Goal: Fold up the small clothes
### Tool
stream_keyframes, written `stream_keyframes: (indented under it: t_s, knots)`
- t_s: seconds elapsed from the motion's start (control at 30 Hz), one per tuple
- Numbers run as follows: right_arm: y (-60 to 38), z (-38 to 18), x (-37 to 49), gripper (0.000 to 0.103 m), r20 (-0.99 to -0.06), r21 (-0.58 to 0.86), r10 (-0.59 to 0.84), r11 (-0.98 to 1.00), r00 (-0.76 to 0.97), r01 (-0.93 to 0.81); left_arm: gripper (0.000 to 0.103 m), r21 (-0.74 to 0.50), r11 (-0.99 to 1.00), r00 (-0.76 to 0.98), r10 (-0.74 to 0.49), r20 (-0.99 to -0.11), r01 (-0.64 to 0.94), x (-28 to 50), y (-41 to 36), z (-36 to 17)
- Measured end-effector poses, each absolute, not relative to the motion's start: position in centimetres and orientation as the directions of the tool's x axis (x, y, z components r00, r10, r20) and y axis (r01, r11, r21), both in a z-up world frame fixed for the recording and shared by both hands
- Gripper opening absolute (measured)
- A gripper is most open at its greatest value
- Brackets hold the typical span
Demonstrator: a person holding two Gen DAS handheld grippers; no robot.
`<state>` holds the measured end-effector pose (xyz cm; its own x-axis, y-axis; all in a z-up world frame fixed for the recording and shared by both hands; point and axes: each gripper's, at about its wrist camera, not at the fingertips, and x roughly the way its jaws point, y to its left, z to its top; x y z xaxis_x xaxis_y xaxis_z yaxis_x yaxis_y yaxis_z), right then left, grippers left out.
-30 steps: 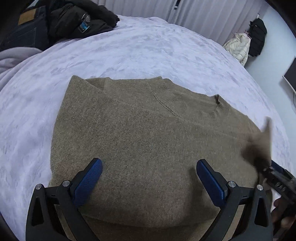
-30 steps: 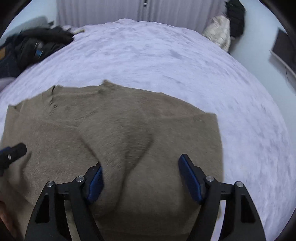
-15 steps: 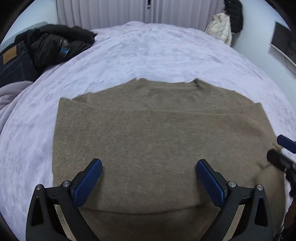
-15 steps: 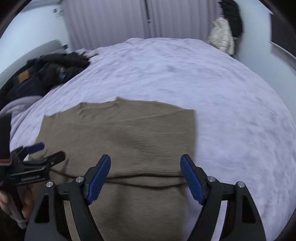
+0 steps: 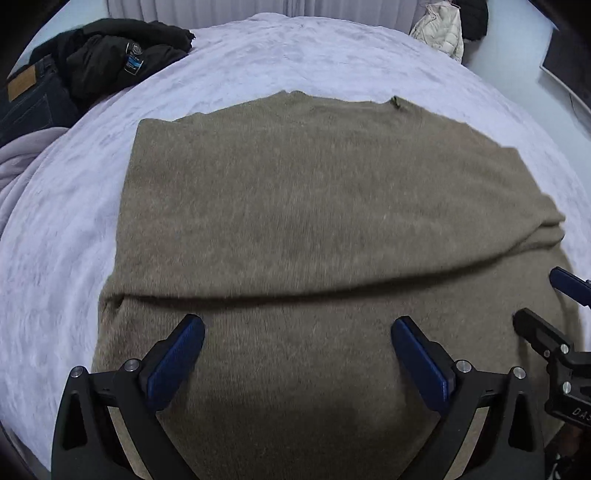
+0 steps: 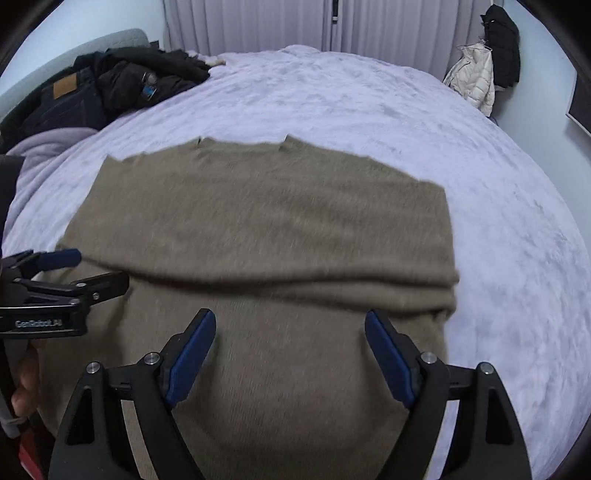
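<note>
Both grippers, left gripper (image 5: 297,356) and right gripper (image 6: 290,352), spread, empty above sweater (image 5: 314,206); right just been opening. Risk: uneven regrip skews fold on soft bed (image 6: 369,96).

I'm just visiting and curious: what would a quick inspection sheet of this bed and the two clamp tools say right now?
Surface: bed with pale lilac blanket, rumpled grey bedding at its left edge.
Job's things: brown sweater lying flat, a fold ridge across its near part.
Clutter: dark jacket and jeans piled at the far left.
Grippers: left gripper open, nothing between the jaws; right gripper open, jaws just widened, nothing between them.
Cables: nothing seen.
Surroundings: curtains; white and black coats hanging on the right.
</note>
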<state>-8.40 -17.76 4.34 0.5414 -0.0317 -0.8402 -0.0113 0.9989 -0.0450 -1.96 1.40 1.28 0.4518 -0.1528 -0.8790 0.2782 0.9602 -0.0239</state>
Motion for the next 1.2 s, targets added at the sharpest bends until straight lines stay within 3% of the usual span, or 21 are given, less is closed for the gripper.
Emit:
stream_keyframes:
  t_s: [0.07, 0.4, 0.67, 0.77, 0.9, 1.0, 1.1, 1.2]
  knots:
    - [-16.9, 2.3, -9.6, 0.085, -0.852, -0.08, -0.056, 0.996, 0.521, -0.025, 0.102, -0.021, 0.963, 0.479, -0.153, -0.865, 0.27, -3.2, 1.8, 1.3]
    - [-16.4, 1.4, -19.2, 0.085, -0.741, -0.122, -0.067, 0.992, 0.668, -0.036, 0.102, -0.029, 0.964, 0.534, -0.171, -0.828, 0.264, -12.5, 5.2, 1.4]
    - [-14.7, 0.0, -27.4, 0.085, -0.722, -0.282, -0.094, 0.945, 0.686, -0.167, 0.102, 0.027, 0.939, 0.491, -0.155, -0.857, 0.343, -17.8, 7.1, 0.7]
    - [-14.2, 0.3, -27.9, 0.086, -0.748, -0.328, -0.108, 0.918, 0.655, -0.223, 0.102, 0.065, 0.925, 0.522, -0.152, -0.839, 0.373, -19.1, 7.3, 2.2]
    - [-12.4, 3.0, -27.1, 0.086, -0.721, -0.278, 0.002, 0.915, 0.693, -0.292, 0.102, 0.047, 0.909, 0.609, -0.238, -0.757, 0.414, -18.9, 5.9, 4.0]
    - [-9.5, 3.1, -25.6, 0.086, -0.692, -0.326, 0.049, 0.869, 0.721, -0.372, 0.102, 0.017, 0.915, 0.545, -0.226, -0.807, 0.404, -16.7, 4.5, 2.2]
    - [-8.2, 0.6, -23.5, 0.086, -0.731, -0.386, -0.025, 0.84, 0.682, -0.383, 0.103, -0.005, 0.923, 0.523, -0.222, -0.823, 0.384, -16.5, 4.9, 0.4]
    - [-10.8, 0.0, -24.1, 0.087, -0.76, -0.246, 0.049, 0.901, 0.648, -0.356, 0.103, 0.039, 0.912, 0.52, -0.197, -0.831, 0.408, -18.3, 5.9, 0.3]
